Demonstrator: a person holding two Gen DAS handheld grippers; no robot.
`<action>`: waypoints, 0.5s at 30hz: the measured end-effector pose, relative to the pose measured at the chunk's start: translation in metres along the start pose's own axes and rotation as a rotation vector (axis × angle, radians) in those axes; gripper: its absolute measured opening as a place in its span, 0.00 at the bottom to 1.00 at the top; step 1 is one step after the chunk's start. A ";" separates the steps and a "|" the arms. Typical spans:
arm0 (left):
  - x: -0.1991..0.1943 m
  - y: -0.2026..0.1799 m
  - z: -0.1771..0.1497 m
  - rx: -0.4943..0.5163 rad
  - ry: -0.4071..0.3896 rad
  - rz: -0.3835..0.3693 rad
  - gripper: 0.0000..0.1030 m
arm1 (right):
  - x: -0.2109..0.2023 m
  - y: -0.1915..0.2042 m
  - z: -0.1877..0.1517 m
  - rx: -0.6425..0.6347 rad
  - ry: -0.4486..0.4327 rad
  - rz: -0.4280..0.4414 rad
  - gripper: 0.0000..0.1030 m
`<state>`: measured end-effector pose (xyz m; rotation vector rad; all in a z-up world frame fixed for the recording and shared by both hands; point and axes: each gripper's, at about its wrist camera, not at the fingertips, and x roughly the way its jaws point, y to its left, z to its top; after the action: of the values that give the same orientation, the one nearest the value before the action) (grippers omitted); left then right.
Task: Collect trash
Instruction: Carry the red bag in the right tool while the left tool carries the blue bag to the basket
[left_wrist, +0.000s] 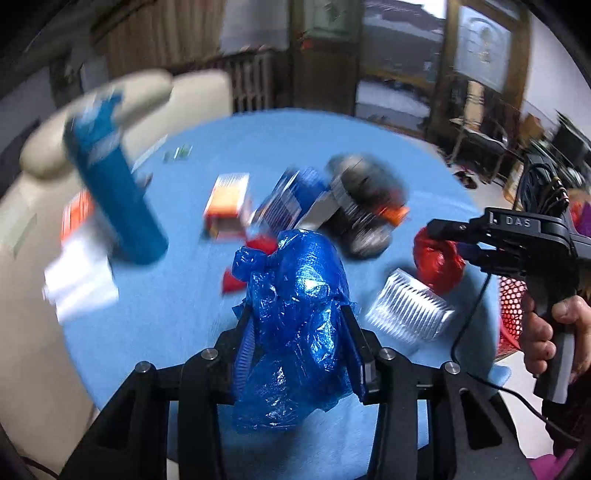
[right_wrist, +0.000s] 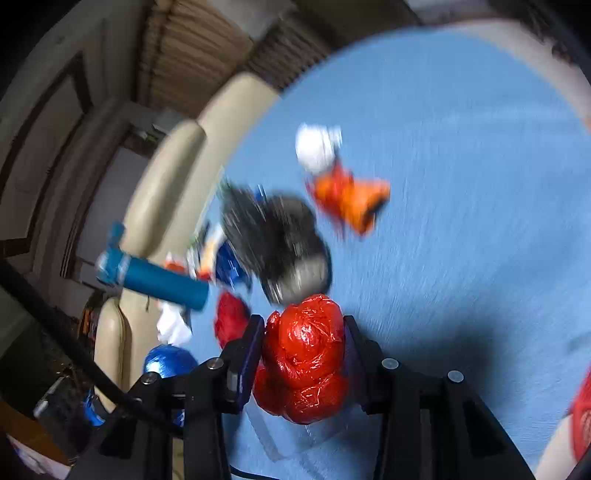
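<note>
two bags in two claws, more litter waiting on the blue table

while both claws are busy, the round blue table (left_wrist: 155, 314) is scattered with rubbish. at its far left a blue bottle (left_wrist: 114, 192) stands among white paper (left_wrist: 79, 284) and an orange packet, blurred. further right lie an orange-and-white box (left_wrist: 227, 203), a blue carton (left_wrist: 288, 201) and a dark round object (left_wrist: 364, 201) too smeared to name.

in the near middle the left gripper (left_wrist: 295, 325) is clamped on a crumpled blue plastic bag (left_wrist: 295, 314), its pads pressing the bag's sides, and the bag looks lifted clear of the cloth. right of it a ribbed silver foil tray (left_wrist: 406, 314) lies on the table, and beyond that the right gripper (left_wrist: 443, 243), held in the person's hand (left_wrist: 550, 343), grips a knotted red plastic bag (right_wrist: 303, 354); the right wrist view shows both pads squeezing its sides. a red mesh basket (left_wrist: 511, 314) shows at the table's right edge, probably where the trash goes.

both bags should be very light, soft and crackly, and the film is slippery, so a pinch across the bunched, knotted bulk seems safer than on a loose flap, which could slide out or tear. the foil tray would likely dent easily; taking it by the rim seems best.
</note>
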<state>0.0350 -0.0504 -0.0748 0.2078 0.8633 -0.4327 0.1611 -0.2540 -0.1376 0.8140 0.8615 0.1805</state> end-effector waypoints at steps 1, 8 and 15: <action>-0.008 -0.011 0.010 0.033 -0.022 -0.017 0.44 | -0.012 0.000 0.004 -0.009 -0.042 0.012 0.44; -0.019 -0.102 0.059 0.220 -0.046 -0.185 0.44 | -0.111 -0.020 0.010 -0.055 -0.306 -0.056 0.44; 0.020 -0.216 0.082 0.334 0.050 -0.360 0.44 | -0.216 -0.107 -0.010 0.083 -0.456 -0.176 0.44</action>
<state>0.0058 -0.2772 -0.0388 0.3734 0.8765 -0.9135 -0.0058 -0.4199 -0.0860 0.8106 0.5066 -0.1928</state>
